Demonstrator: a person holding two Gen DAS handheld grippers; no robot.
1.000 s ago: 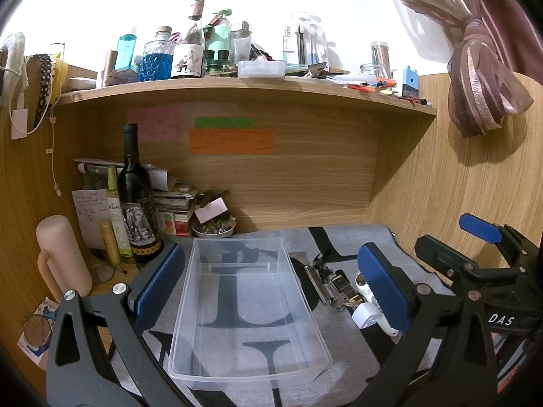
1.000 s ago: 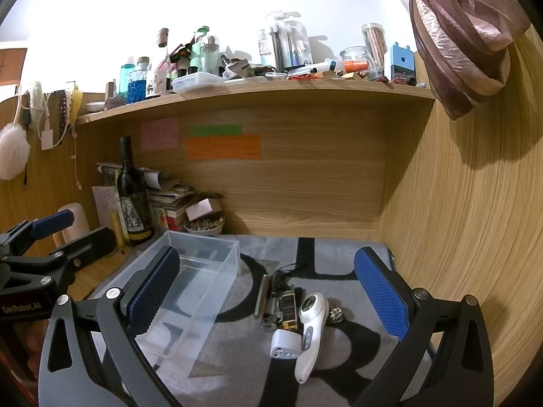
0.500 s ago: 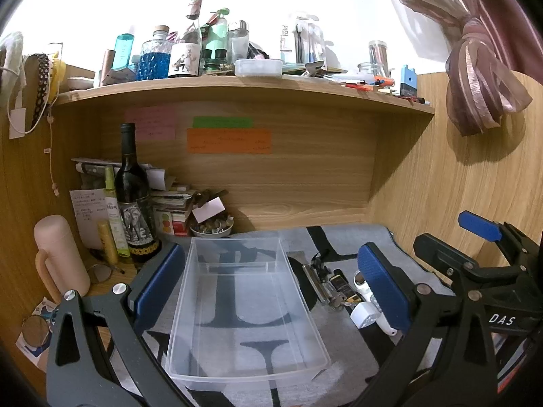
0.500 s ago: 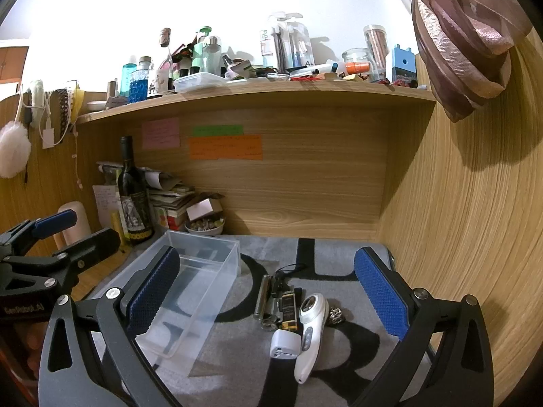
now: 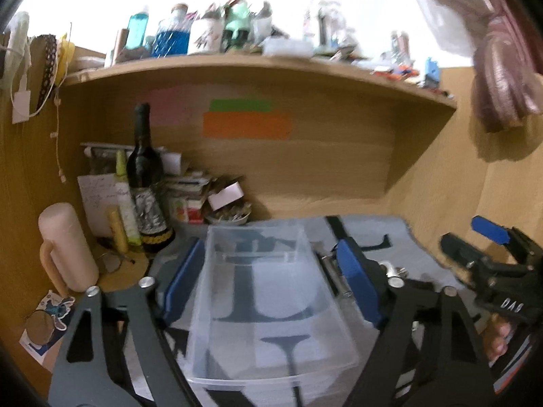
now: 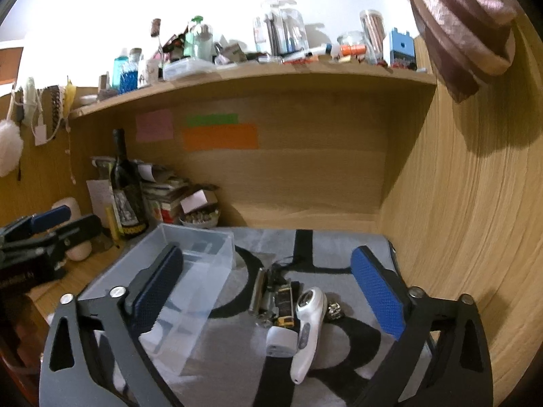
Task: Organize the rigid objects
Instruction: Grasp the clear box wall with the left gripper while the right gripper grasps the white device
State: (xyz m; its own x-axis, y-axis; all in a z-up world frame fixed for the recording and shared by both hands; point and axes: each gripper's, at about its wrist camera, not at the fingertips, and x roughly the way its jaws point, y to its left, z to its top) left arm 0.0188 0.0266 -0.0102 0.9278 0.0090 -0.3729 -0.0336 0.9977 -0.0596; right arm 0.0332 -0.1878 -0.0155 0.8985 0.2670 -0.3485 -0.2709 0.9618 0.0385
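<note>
Left wrist view: my left claw [image 5: 268,285] straddles the clear plastic bin [image 5: 271,308] on the grey mat [image 5: 373,237], jaws just closing in on its side walls, pads not yet pressing. My right claw [image 6: 268,291], also narrowing but still apart and empty, hovers over the white handheld device [image 6: 307,325] and small metal bits [image 6: 271,298] beside the bin. I judge this the opening step: steady the bin, then pick the device.
</note>
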